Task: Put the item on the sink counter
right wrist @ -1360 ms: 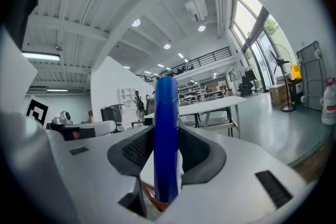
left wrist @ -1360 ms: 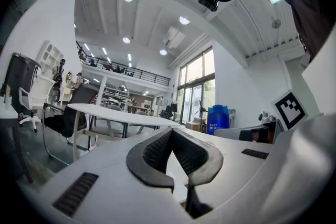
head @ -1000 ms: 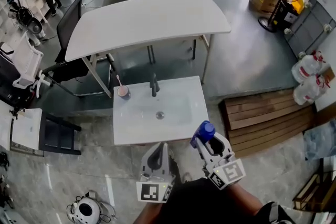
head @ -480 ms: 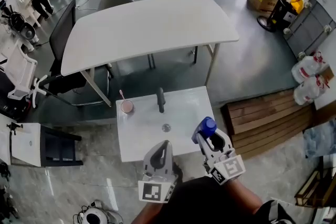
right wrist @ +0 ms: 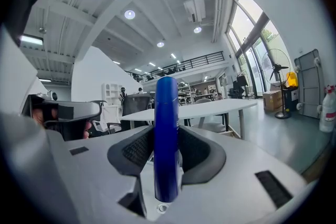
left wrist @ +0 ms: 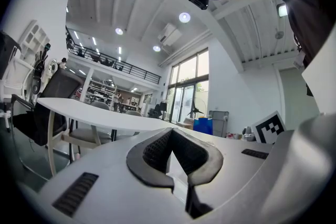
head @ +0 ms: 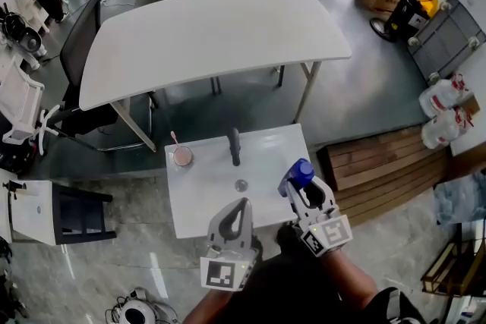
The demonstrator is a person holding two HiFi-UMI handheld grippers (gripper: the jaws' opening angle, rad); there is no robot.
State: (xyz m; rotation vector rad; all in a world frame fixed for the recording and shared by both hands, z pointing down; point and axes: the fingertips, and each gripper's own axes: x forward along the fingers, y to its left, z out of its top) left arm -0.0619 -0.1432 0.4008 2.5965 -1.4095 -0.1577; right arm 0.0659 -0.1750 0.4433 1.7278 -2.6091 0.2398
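While the white sink surface (head: pixel 199 197) lies just ahead of the person, nothing of the task rests on it yet. At its far left corner stands a pink cup (head: pixel 182 156) with a thin stick in it, and at the back middle a dark faucet (head: pixel 235 146) rises over the basin. Nearer, the left tool (head: pixel 241 206) hovers at the front edge of the surface, its jaws pressed together on nothing; its own view shows only the padded tips meeting. To its right, the right tool (head: pixel 303 190) is clenched on a blue bottle (head: pixel 297 177), which stands between the pads, pinched at both sides, its top poking past them. In the head view the bottle hangs in the air at the front right corner of the surface; whether it is over the surface or just beside its edge I cannot tell. The carrying looks nearly done. What is left, as I judge it, is to bring the bottle over a bare patch, lower it until it stands, and let the jaws go.
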